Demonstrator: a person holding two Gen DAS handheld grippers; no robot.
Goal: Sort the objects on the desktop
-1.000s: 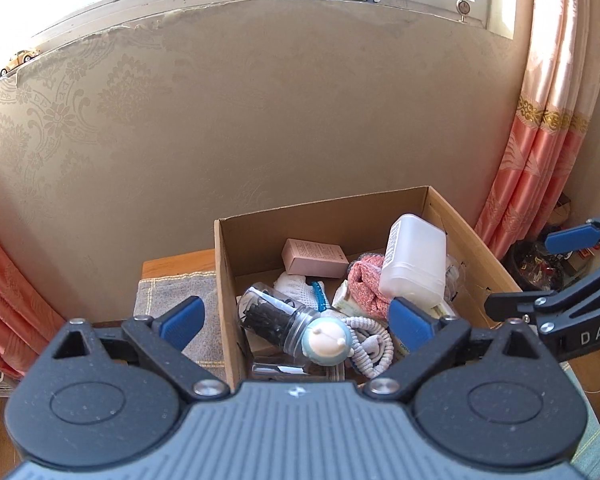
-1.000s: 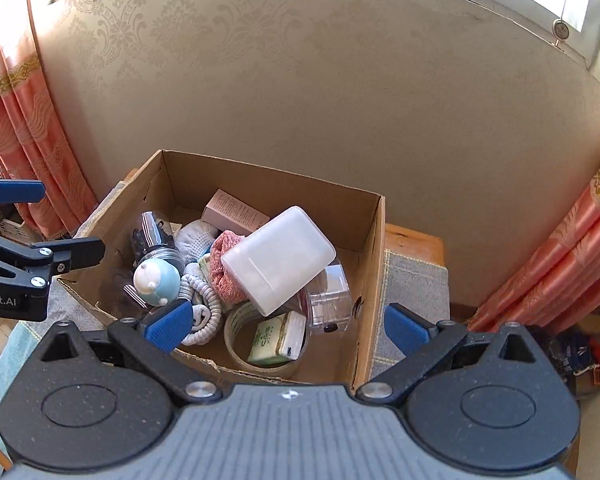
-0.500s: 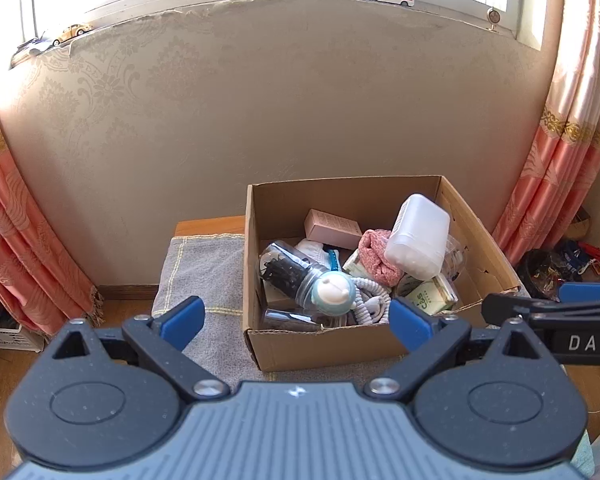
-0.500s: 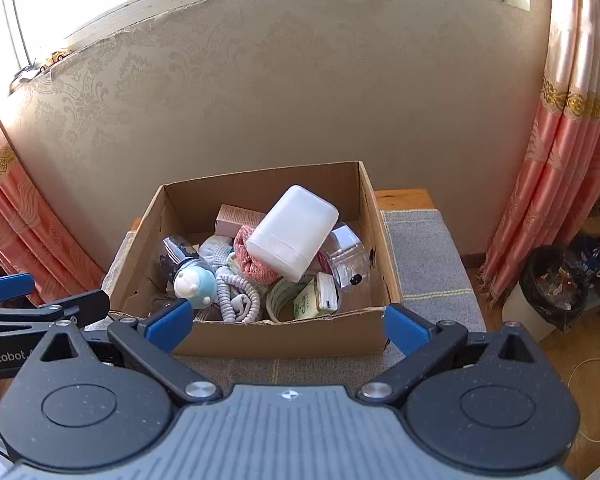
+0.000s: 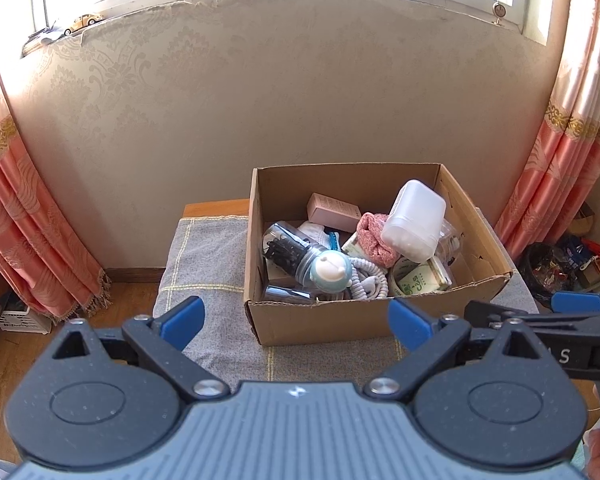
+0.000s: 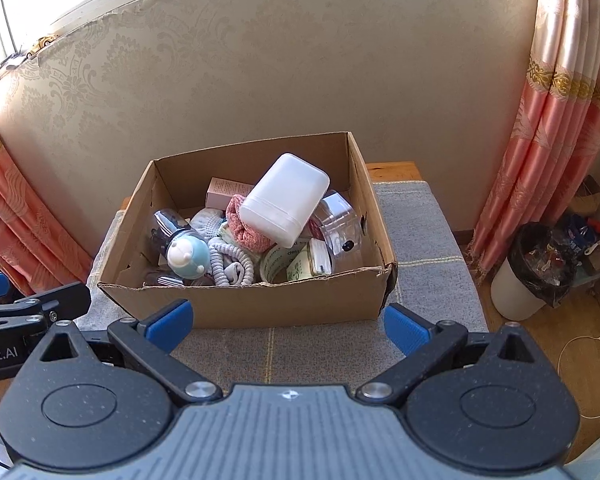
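Both our grippers have pulled back from the cardboard box (image 5: 324, 322) since 1 s ago; box now sits further off.

We hold the left gripper (image 5: 296, 318) & right gripper (image 6: 286, 318) w/ jaws wide apart, nothing in either, above the grey cloth (image 6: 420, 220). Box on the cloth holds a white container (image 6: 284, 200), pink box (image 5: 332, 212), blue-capped bottle (image 6: 188, 254), tape roll (image 6: 278, 262), all piled.
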